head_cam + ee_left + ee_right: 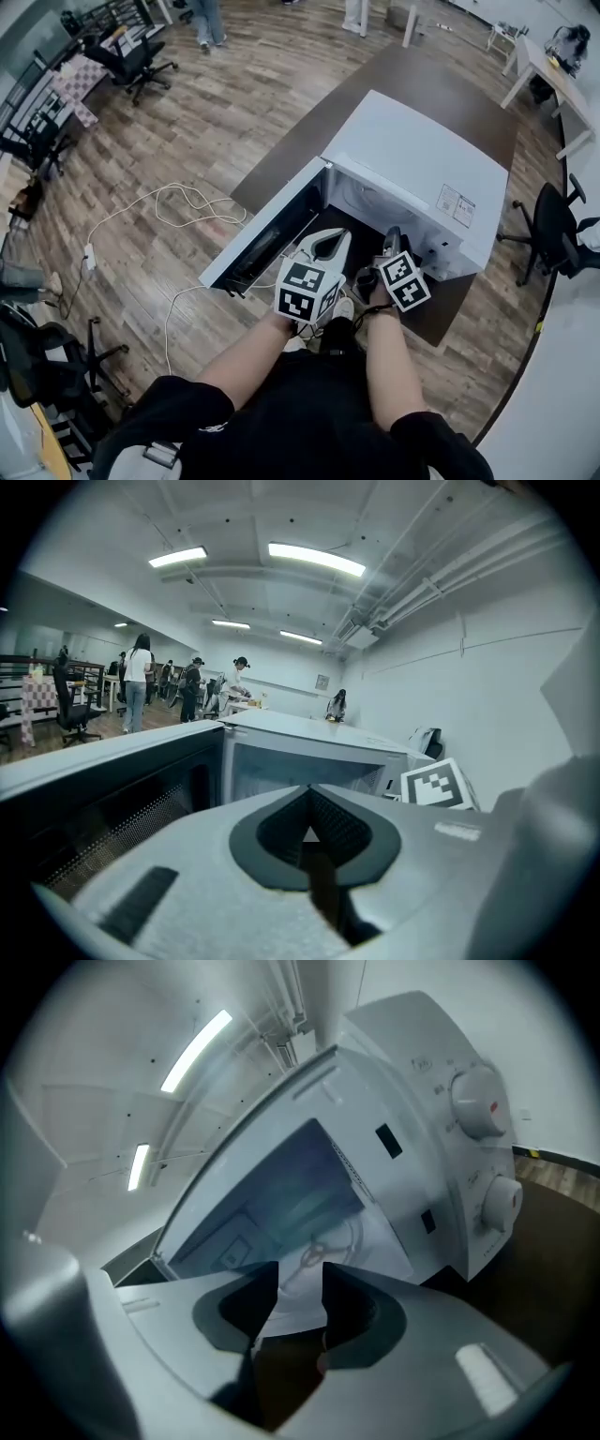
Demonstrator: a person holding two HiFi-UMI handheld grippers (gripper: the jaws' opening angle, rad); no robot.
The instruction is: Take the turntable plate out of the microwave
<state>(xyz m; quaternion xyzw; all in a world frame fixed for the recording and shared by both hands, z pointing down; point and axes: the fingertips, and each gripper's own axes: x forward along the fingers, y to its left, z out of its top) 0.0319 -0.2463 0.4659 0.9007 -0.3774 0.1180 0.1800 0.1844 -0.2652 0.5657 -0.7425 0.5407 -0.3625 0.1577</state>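
Observation:
The white microwave (pixel 412 169) stands on a dark table (pixel 441 84) with its door (pixel 267 239) swung open to the left. Inside, the round glass turntable plate (pixel 328 1246) lies flat on the cavity floor, and its edge also shows in the head view (pixel 370 202). My left gripper (pixel 330 240) is shut and empty just in front of the opening, its pads meeting (pixel 308 817). My right gripper (pixel 391 242) is beside it, near the control panel side. It is open (pixel 300 1283), rolled sideways, with nothing between its fingers, and it faces the plate without touching it.
Two knobs (pixel 480 1102) sit on the microwave's control panel. White cables (pixel 178 202) trail over the wood floor left of the table. Office chairs (pixel 553 225) stand right and far left. People (pixel 139 682) stand far back in the room.

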